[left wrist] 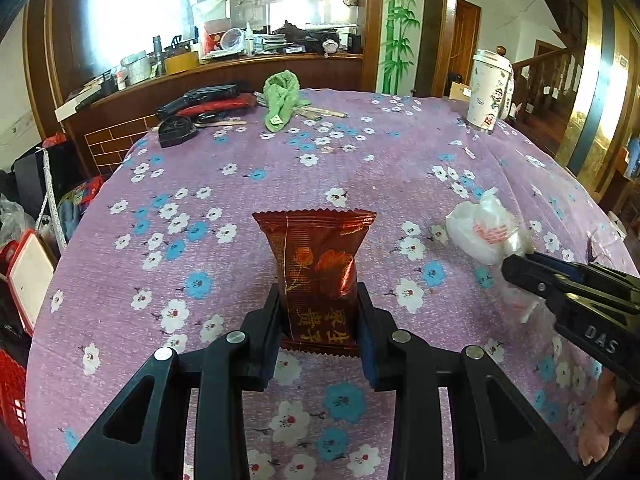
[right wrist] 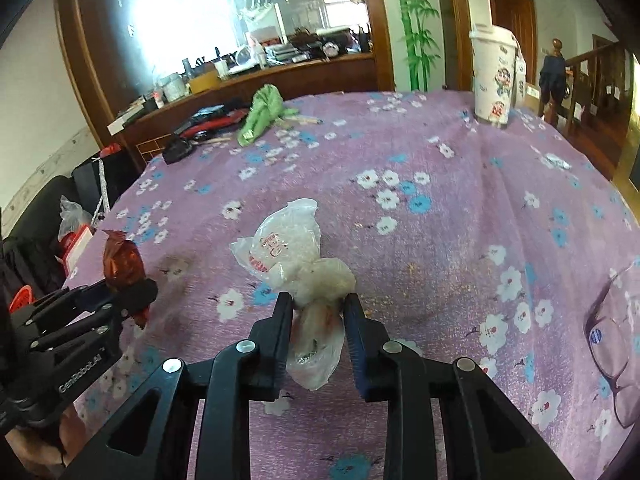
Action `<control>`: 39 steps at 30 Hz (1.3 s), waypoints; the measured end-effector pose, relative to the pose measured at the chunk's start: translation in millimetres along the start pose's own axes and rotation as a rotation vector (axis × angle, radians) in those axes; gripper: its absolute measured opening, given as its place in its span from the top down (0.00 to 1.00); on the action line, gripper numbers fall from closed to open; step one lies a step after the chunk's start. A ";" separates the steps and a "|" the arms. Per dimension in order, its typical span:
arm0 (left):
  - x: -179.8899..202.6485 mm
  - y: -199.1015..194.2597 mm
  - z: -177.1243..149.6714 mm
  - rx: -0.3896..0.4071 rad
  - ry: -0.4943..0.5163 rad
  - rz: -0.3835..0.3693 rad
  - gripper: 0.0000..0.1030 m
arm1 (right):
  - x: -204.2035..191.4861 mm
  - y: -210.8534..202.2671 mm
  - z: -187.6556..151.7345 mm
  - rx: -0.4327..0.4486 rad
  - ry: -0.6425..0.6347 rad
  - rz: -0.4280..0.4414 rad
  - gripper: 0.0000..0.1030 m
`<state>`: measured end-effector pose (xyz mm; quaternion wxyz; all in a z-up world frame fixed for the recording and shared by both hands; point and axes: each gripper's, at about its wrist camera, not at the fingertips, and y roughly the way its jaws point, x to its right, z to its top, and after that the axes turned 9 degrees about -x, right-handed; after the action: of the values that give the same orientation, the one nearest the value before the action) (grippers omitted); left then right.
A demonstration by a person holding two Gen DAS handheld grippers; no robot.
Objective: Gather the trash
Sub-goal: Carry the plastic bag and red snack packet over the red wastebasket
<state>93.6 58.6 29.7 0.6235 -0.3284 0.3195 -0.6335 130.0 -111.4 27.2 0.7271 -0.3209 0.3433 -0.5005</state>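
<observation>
**Both grippers holding a piece of trash above the flowered table**

The left gripper (left wrist: 318, 320) is clamping a dark red foil snack wrapper (left wrist: 316, 268), its jaws nearly closed on the wrapper's lower half. The wrapper is standing with its long axis pointing away from the gripper, its crimped far edge splaying wide and its near crimped edge hanging just behind the pads. Gold Chinese characters are printed near its lower end, upside down in the left wrist view, above a gold flower drawing; I am not reading them with confidence.

The right gripper (right wrist: 316, 320) is pinching a crumpled clear plastic bag (right wrist: 296, 248), jaws narrowly set on the bag's twisted middle. The bag's puffed end is pointing away and to the left, bearing red printing too crumpled to read; a loose tail is drooping toward the camera between the fingers. "DAS" is showing on the right gripper's side, and "GenRobot.AI" on the left one's.

Both pieces are hanging over the near part of the table (left wrist: 248, 184), which is wearing a purple cloth with white and blue blossoms. At the far right a white paper cup (left wrist: 489, 88) with cartoon stickers is standing upright. At the far left a green cloth (left wrist: 280, 98) is lying bunched beside black and red items (left wrist: 208, 102). A pair of glasses (right wrist: 616, 360) is resting at the right edge. Nothing is lying between the two grippers.
</observation>
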 end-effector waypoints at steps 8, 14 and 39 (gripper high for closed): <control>-4.3 -3.1 2.9 0.016 -0.014 0.014 0.69 | -8.4 -1.4 -2.8 0.005 -0.033 -0.013 0.73; -5.4 -3.5 3.4 0.017 -0.019 0.018 0.69 | -10.4 -2.3 -3.5 0.009 -0.044 -0.024 0.73; -11.4 -2.0 3.4 0.021 -0.028 0.037 0.69 | -31.3 -9.2 -8.1 0.078 -0.143 -0.215 0.73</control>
<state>95.3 70.0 33.1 0.6429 -0.3249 0.3099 -0.6206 110.4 -85.4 35.7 0.7037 -0.3621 0.2346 -0.5645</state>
